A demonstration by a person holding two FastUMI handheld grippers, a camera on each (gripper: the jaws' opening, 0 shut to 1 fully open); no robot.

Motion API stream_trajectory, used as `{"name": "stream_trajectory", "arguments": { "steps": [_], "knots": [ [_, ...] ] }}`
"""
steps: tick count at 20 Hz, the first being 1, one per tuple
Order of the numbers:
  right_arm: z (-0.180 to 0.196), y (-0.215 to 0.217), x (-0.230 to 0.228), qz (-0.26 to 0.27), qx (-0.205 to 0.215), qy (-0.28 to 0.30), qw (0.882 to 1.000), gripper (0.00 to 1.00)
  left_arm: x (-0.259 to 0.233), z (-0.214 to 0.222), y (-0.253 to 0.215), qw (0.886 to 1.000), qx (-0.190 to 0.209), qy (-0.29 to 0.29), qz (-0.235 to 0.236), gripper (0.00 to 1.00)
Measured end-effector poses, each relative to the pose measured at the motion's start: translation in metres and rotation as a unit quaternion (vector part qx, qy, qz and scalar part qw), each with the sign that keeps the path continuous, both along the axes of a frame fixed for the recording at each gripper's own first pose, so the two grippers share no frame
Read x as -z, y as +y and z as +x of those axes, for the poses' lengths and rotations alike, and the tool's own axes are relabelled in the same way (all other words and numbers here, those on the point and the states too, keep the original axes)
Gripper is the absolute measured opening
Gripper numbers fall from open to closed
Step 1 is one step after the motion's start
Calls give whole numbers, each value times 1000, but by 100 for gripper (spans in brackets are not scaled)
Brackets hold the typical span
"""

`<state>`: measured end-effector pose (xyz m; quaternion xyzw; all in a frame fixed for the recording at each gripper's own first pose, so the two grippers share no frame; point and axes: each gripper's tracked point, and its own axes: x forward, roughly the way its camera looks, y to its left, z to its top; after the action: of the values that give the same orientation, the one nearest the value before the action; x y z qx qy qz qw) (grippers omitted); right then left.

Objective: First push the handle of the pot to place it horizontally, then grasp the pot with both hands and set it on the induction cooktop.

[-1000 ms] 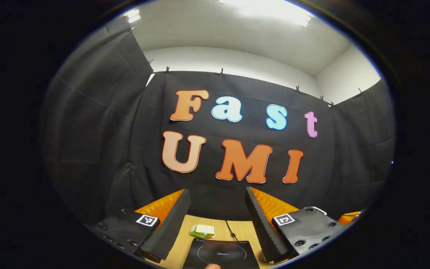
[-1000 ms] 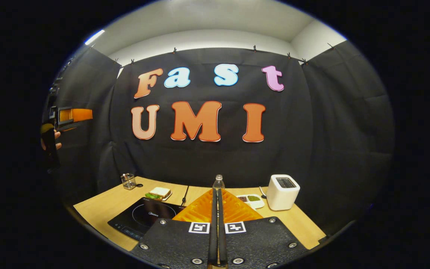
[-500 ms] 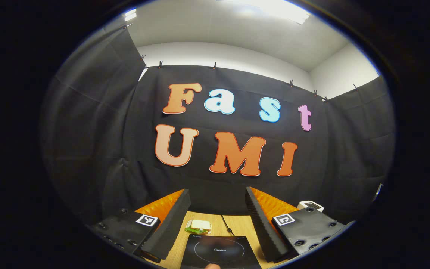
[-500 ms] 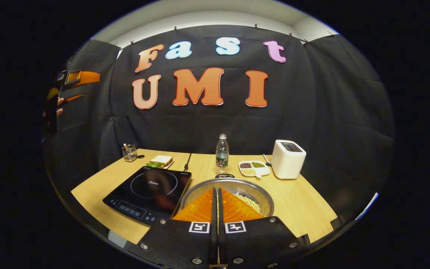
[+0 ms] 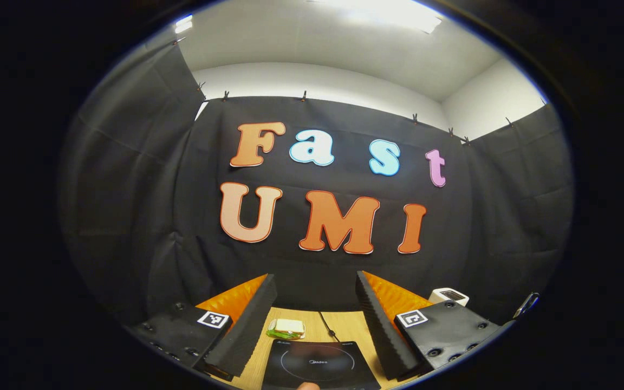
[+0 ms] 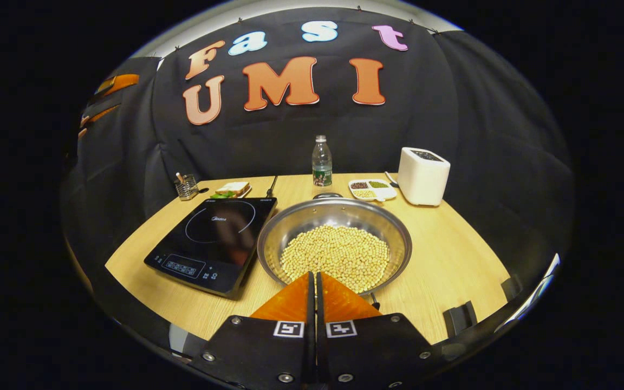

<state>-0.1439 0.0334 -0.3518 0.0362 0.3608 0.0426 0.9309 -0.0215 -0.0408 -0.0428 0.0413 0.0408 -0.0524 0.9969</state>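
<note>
The right gripper [image 6: 312, 279] is held low over the near edge of the bench [image 6: 453, 260] and is tipped down toward it, with its two fingers pressed together and nothing between them. Just past the tips, the pot [image 6: 335, 241] is seen: a round, shiny metal bowl shape, sitting flat on the pale wooden bench and filled with small yellow beans [image 6: 335, 255]. The pot's handle cannot be made out for sure. The induction cooktop [image 6: 214, 238] is a flat, glossy black square with a thin ring drawn on it, and it lies just beside the pot. Farther back a clear plastic bottle [image 6: 322, 161], a white boxy toaster [image 6: 423, 176], a small white dish [image 6: 371, 189] with dark, green and yellow grains, a sandwich [image 6: 232, 189] and a little clear holder [image 6: 184, 186] are set out. The left gripper [image 5: 316, 295] is held high and pointed almost level at the black cloth wall, and its ridged fingers are spread wide apart with nothing held. Between them, a strip of bench, the cooktop's far part [image 5: 320, 364], its thin black cord [image 5: 327, 327] and the sandwich [image 5: 287, 327] are seen in the left gripper view.
</note>
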Motion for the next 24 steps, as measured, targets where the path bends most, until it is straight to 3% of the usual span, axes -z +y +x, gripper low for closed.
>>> {"name": "stream_trajectory", "arguments": {
  "steps": [6,16,24],
  "knots": [
    [-27,21,36,18,-20,61,998,1,13,3,4,1000,-4,13,-4,97],
    [-29,25,66,16,-22,108,994,0,36,15,9,999,-11,45,-24,96],
    [-25,-6,68,5,14,112,994,0,40,25,20,998,-37,39,-12,97]
  ]
}}
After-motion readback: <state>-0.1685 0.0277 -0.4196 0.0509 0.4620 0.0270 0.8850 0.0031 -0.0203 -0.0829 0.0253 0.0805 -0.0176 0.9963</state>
